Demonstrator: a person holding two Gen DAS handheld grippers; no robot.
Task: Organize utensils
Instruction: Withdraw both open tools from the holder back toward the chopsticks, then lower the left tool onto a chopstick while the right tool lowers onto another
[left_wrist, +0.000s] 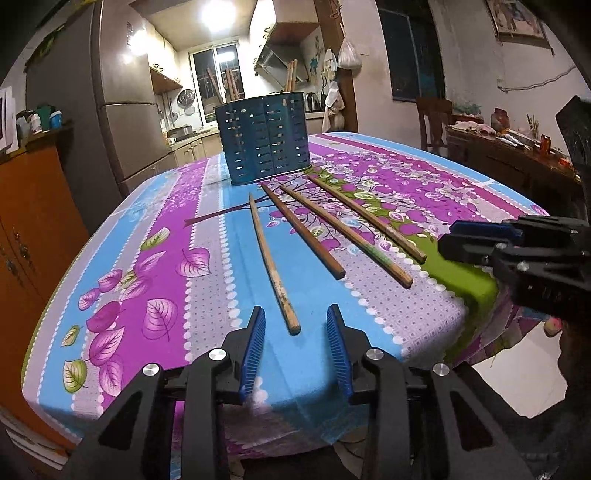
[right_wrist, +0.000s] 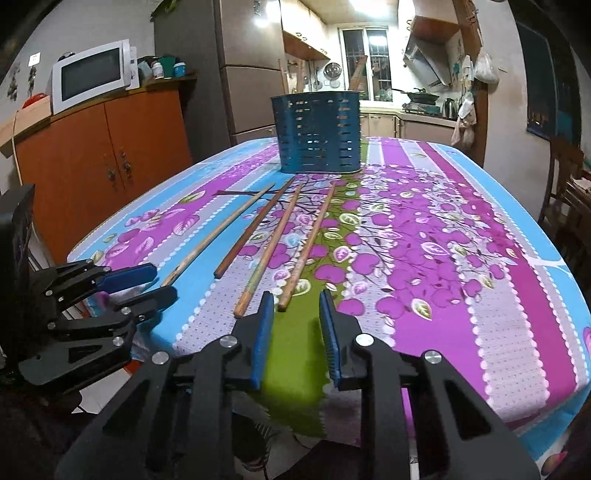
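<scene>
Several wooden chopsticks (left_wrist: 306, 229) lie side by side on the flowered tablecloth (left_wrist: 147, 277), tips toward a blue slotted utensil holder (left_wrist: 264, 138) standing upright at the far side. My left gripper (left_wrist: 295, 314) is open and empty, its blue pads either side of the near end of the leftmost chopstick (left_wrist: 271, 262). My right gripper (right_wrist: 296, 297) is open and empty, just short of the near end of the rightmost chopstick (right_wrist: 308, 247). The holder (right_wrist: 317, 134) and the chopsticks (right_wrist: 266, 236) show in the right wrist view too. Each gripper shows in the other's view, the right (left_wrist: 480, 240) and the left (right_wrist: 147, 284).
The table's near edge (right_wrist: 295, 417) drops off just under both grippers. An orange cabinet (right_wrist: 99, 147) with a microwave (right_wrist: 92, 75) stands left of the table, a fridge (right_wrist: 243, 66) behind it. A wooden chair (left_wrist: 434, 122) and cluttered sideboard (left_wrist: 517, 147) stand to the right.
</scene>
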